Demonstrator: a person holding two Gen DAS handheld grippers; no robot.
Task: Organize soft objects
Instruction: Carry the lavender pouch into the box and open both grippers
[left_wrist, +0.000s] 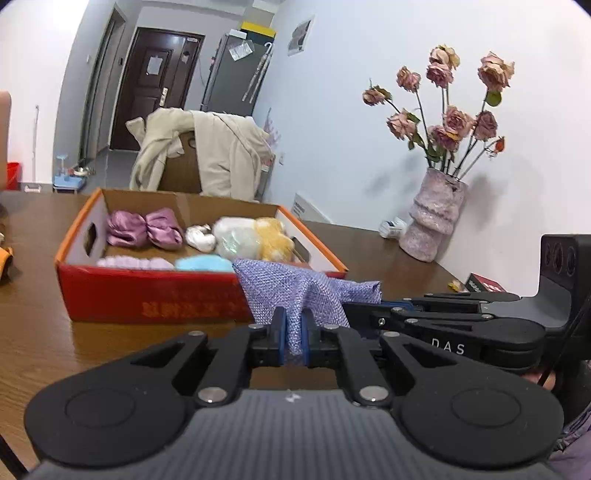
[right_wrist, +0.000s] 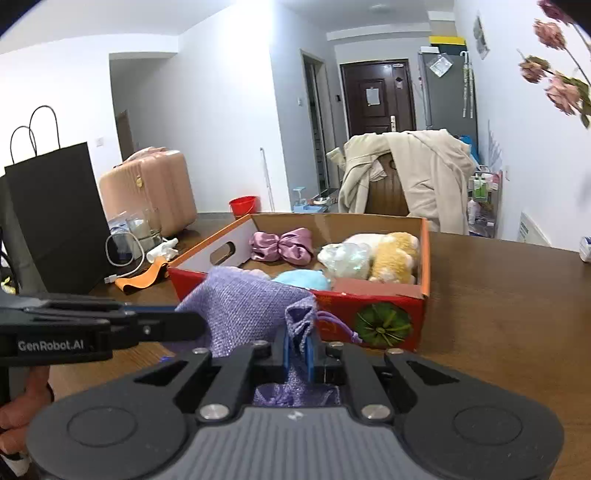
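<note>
Both tongs are clamped on one lilac mesh pouch (left_wrist: 295, 291) — the left tongs (left_wrist: 294, 334) on one edge, the right tongs (right_wrist: 299, 350) on the drawstring end; the pouch hangs above the bench (left_wrist: 44, 332), just before one red cardboard box (left_wrist: 147, 291); inside — one purple satin bundle (left_wrist: 144, 227), one yellow plush (left_wrist: 271, 236), one blue fluffy piece (left_wrist: 203, 264).

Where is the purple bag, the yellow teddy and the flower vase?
purple bag (right_wrist: 243, 299): right wrist view, on its woven cloth side.
yellow teddy (right_wrist: 395, 254): right wrist view, on its furry body inside the box.
flower vase (left_wrist: 434, 218): left wrist view, on its bumpy pink middle.
</note>
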